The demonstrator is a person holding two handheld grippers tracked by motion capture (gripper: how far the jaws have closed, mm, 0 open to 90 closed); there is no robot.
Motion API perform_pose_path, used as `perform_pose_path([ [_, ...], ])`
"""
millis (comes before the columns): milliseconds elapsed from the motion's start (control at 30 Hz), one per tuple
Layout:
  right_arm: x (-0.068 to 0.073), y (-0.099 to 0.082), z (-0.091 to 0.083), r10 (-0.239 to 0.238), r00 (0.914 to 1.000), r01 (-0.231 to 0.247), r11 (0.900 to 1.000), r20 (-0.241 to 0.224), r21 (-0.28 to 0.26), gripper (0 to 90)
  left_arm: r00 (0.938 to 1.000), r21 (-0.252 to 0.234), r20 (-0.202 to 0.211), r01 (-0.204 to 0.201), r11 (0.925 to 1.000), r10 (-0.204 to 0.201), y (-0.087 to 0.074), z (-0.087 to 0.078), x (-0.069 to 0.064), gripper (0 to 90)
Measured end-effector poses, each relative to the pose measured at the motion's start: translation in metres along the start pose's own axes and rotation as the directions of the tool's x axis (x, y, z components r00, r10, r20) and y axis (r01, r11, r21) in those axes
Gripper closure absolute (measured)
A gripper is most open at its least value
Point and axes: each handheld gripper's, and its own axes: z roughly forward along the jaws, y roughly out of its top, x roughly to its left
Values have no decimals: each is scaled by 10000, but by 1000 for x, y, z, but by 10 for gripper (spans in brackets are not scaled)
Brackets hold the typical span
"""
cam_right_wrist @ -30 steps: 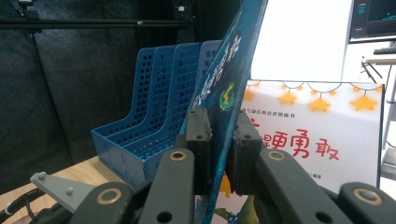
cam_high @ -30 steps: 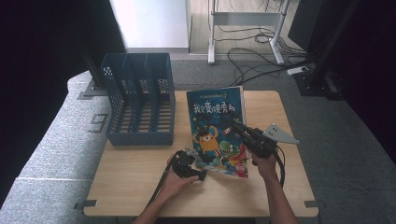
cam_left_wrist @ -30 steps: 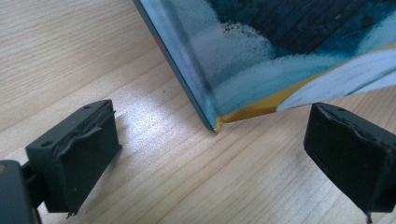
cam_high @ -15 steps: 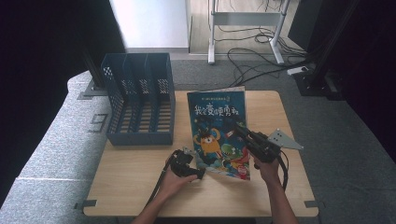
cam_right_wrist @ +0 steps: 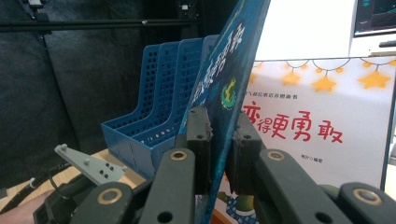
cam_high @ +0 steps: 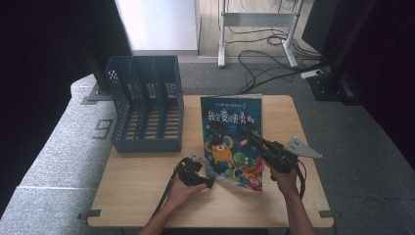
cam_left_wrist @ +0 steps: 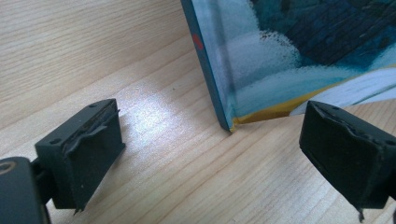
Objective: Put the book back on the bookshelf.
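From the high view, my right gripper is clenched on the front cover of the picture book, which sits right of centre on the wooden table, just right of the blue file rack. I hold the cover by its right-hand part because, as I judge it, that is the free edge: it gives me something thin to pinch and lets me tip the book up toward the rack's slots. My left gripper rests low on the table at the book's near left corner, placed there, I think, to stop the book sliding as the right one lifts.

In the left gripper view, my jaws stand wide apart with nothing pressed between them; the book's spine corner lies in the gap, resting on the tabletop. Released like this, the tool is ready to close on the spine or simply to block it.

In the right gripper view, my two black jaws are squeezed onto the cover, which rises edge-on between them. Beyond it to the left stands the rack, empty slots facing me, and to the right the title page lies exposed, so the cover is parted from the pages. The left gripper shows at the lower left.
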Motion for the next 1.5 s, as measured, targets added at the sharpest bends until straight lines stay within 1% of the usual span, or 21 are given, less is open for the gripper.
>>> perform_pose_path([
  [100,0,-1,-3,-79,9999,78,10000,-72,-39,803,9998,-26,-59,-186,9998,186,0,1,-4,60],
  [300,2,-1,-2,-95,9999,94,9999,-82,-37,804,9989,11,8,-472,9989,472,-1,4,-11,42],
  [567,3,0,-3,-62,9998,62,10000,-171,-53,807,9994,-55,27,-350,9994,350,0,5,-10,19],
  [633,4,1,-2,-69,9998,67,9999,-188,-136,810,9992,-110,52,-388,9992,388,0,5,-11,34],
  [700,5,2,0,-125,9998,124,9999,-163,-119,809,9965,-169,116,-829,9964,831,-2,2,-21,42],
  [733,5,2,0,-137,9998,136,9998,-124,-117,809,9952,-159,144,-966,9952,968,-3,2,-24,39],
  [800,6,2,1,-128,9999,127,9998,-76,-132,809,9934,-98,109,-1139,9934,1140,-3,4,-29,35],
  [833,5,2,2,-107,9999,106,9999,-73,-133,809,9934,-98,109,-1139,9934,1140,-3,4,-29,33],
  [867,5,2,2,-107,9999,106,9999,-73,-133,809,9929,-46,25,-1190,9929,1190,-3,5,-30,33],
  [900,6,2,2,-104,9999,103,9998,-69,-140,809,9941,-56,-1,-1083,9941,1083,-3,8,-30,32],
  [967,6,3,2,-121,9999,120,9998,-104,-136,810,9944,-34,-38,-1058,9944,1058,-3,9,-29,35],
  [1000,6,3,2,-153,9998,151,9998,-121,-154,809,9962,-123,-184,-855,9963,853,-2,9,-26,40],
  [1267,7,3,0,-287,9991,282,9995,-323,-157,810,9963,-37,-103,-853,9963,853,-1,10,-22,23],
  [1333,9,4,0,-396,9986,392,9991,-349,-142,810,9974,-39,-139,-712,9975,711,1,10,-18,23],
  [1367,9,4,0,-396,9986,392,9991,-349,-142,810,9974,-39,-139,-712,9975,711,1,10,-18,23],
  [1400,11,4,-1,-538,9982,536,9985,-276,-84,810,9982,-102,-180,-574,9983,572,3,10,-14,24],
  [1500,12,4,-1,-661,9976,662,9978,-211,-1,809,9981,-119,-307,-547,9984,543,4,11,-12,29],
])
